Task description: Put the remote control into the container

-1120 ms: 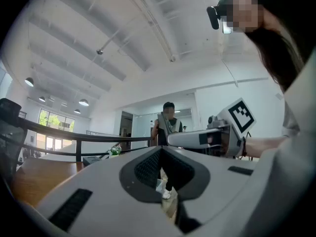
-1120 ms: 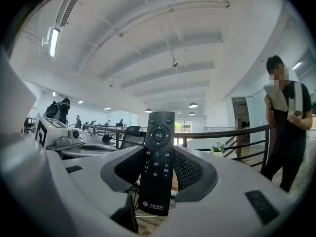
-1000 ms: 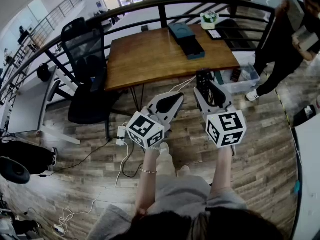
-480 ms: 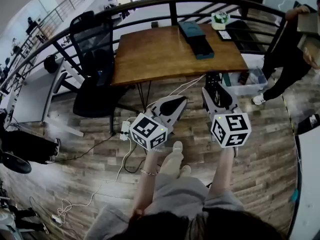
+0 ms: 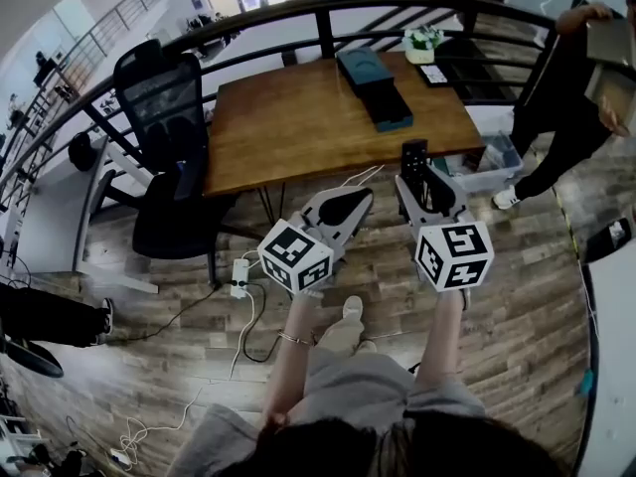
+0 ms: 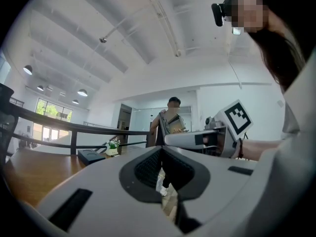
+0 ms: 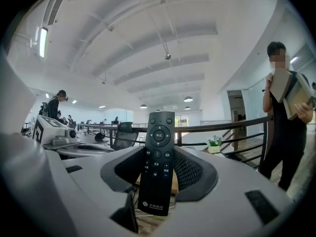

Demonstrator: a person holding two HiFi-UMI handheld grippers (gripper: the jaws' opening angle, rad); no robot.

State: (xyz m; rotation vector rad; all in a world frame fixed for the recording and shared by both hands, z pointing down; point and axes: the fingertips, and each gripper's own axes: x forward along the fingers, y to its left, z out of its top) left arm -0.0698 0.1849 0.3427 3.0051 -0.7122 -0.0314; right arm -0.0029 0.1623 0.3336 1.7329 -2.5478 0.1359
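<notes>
Short of the counter [image 5: 298, 117], your right claw [image 5: 417, 179] grips the remote control [image 7: 158, 162]; left claw [image 5: 350, 202] clenched, empty. Carry step: reach over to the container [image 5: 373, 85], lower, release.

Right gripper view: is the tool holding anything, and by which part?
Yes. The right tool grips the remote control around its middle, with the top end sticking out past the jaws. The left tool holds nothing.

You stand on a wood-plank floor [image 5: 517, 296] facing a wooden table [image 5: 298, 117], with 1 black office chair [image 5: 164, 107] at its left and a curved black railing [image 5: 324, 30] behind it.
</notes>
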